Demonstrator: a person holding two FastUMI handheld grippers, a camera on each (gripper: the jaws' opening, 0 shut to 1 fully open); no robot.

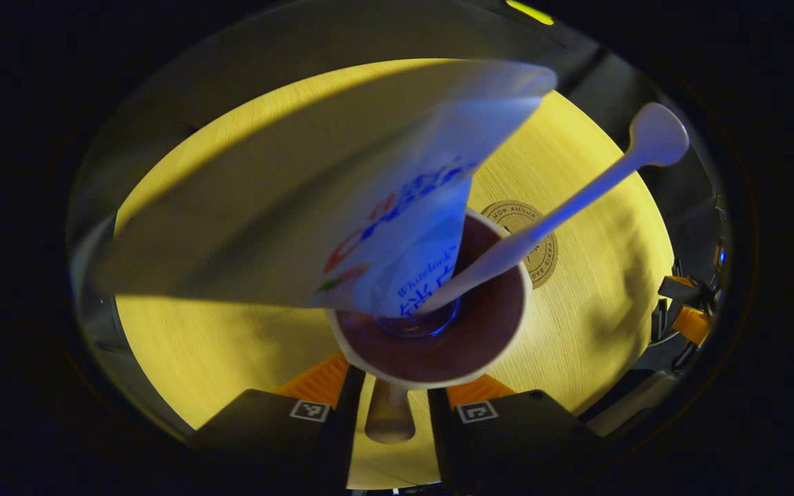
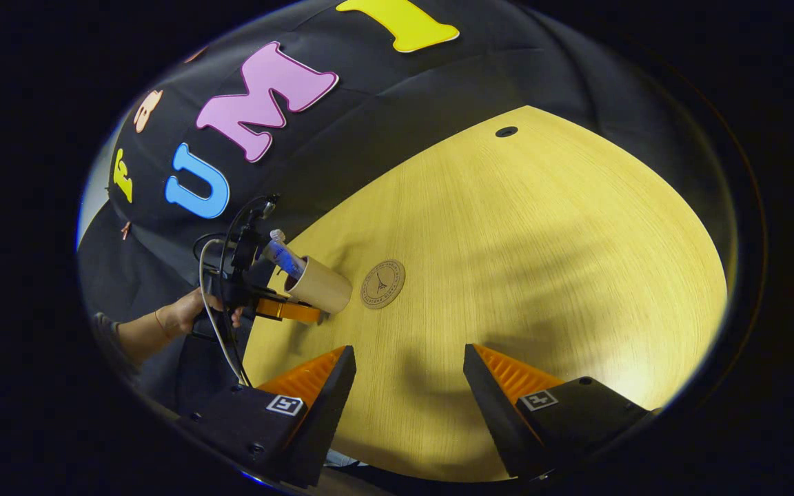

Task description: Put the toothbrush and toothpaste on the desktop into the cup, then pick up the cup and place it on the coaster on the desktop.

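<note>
The left gripper (image 1: 389, 396) is closed on the cup (image 1: 431, 310), its two fingers pressing the cup's near wall from either side, with the handle (image 1: 389, 417) of the cup showing in the narrow gap between them. The left gripper view looks down into the cup's dark inside, where the toothpaste (image 1: 411, 227) tube and the toothbrush (image 1: 576, 196) both stand — the tube leaning up to the left, the brush slanting up to the right. Just beyond the cup's rim lies the round coaster (image 1: 531, 231) on the yellow table (image 1: 231, 344), partly hidden by the cup and brush.

The right gripper (image 2: 409, 375) hangs wide open over bare tabletop and holds nothing. From the right gripper view, the cup (image 2: 320, 286) sits in the other gripper, held by a hand (image 2: 194, 313), tilted and just beside the coaster (image 2: 382, 283) — whether it touches the table cannot be told. A small dark hole (image 2: 506, 131) marks the table's far edge.
</note>
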